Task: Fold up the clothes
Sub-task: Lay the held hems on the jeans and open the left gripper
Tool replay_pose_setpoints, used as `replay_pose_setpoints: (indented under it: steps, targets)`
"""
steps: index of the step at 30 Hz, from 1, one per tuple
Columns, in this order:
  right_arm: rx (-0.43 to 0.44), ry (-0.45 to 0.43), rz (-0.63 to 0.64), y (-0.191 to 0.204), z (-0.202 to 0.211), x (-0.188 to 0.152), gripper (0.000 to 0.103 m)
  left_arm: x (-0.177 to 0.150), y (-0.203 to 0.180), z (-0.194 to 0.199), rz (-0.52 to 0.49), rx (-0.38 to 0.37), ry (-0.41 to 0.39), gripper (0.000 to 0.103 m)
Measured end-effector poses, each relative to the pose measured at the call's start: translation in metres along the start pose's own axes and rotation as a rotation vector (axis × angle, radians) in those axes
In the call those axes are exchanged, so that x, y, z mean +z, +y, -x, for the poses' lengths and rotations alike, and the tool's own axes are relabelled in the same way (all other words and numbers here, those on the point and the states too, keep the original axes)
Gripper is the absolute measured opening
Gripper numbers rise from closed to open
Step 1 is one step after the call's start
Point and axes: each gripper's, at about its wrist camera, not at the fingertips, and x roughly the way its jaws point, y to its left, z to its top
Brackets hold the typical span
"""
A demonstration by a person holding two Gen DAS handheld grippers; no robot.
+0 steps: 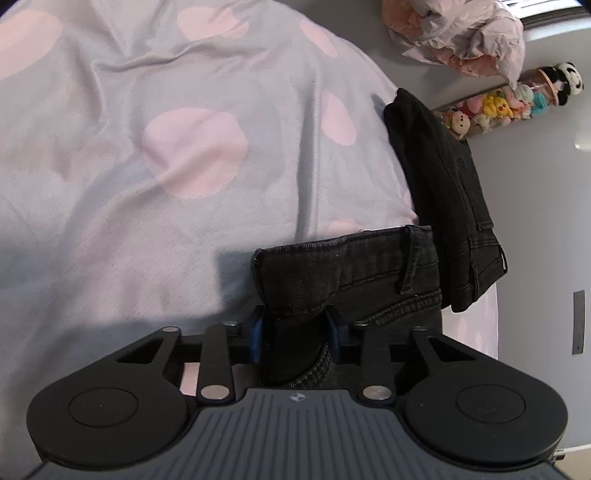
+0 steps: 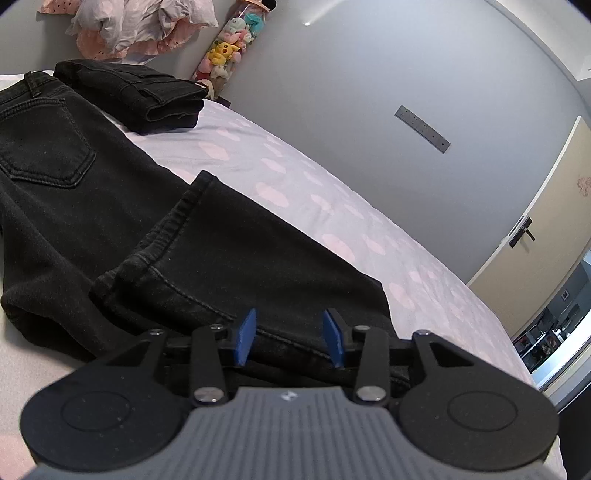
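L fingers point(image 1: 295, 334) gripping jeans point(image 1: 343, 269)

Both wrist views close; share folded jeans point(image 1: 443, 192).

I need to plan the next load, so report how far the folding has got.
Done: one pair of folded black jeans sits near the bed's far edge. In hand: a second pair of black jeans lies on the bedspread with a leg doubled back; the left gripper pinches its waistband and the right gripper straddles the leg fabric. Left: finishing this pair, then perhaps the crumpled pink pile beyond.
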Motion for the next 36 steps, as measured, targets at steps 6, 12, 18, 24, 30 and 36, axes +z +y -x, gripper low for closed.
replay_pose_setpoints:
  steps: [6, 12, 18, 24, 30, 36]
  targets:
    - [-0.002, 0.001, -0.009, -0.001, 0.0, 0.0, 0.045, -0.005, -0.019, 0.015, -0.102, -0.047, -0.059, 0.022]
    - [-0.011, 0.003, -0.033, -0.004, -0.001, -0.002, 0.045, -0.02, -0.046, 0.043, -0.251, -0.147, -0.131, 0.02]
    - [-0.047, 0.002, -0.072, -0.01, -0.004, -0.001, 0.045, -0.049, -0.084, 0.066, -0.505, -0.325, -0.185, 0.02]
    - [-0.114, 0.031, -0.171, -0.028, -0.01, -0.004, 0.045, -0.094, -0.115, 0.082, -0.754, -0.569, -0.162, 0.02]
    - [-0.188, 0.082, -0.335, -0.062, -0.009, -0.012, 0.045, -0.151, -0.147, 0.082, -0.96, -0.719, -0.093, 0.02]
    - [-0.208, 0.115, -0.541, -0.109, 0.005, -0.017, 0.045, -0.211, -0.171, 0.066, -1.106, -0.763, -0.032, 0.02]
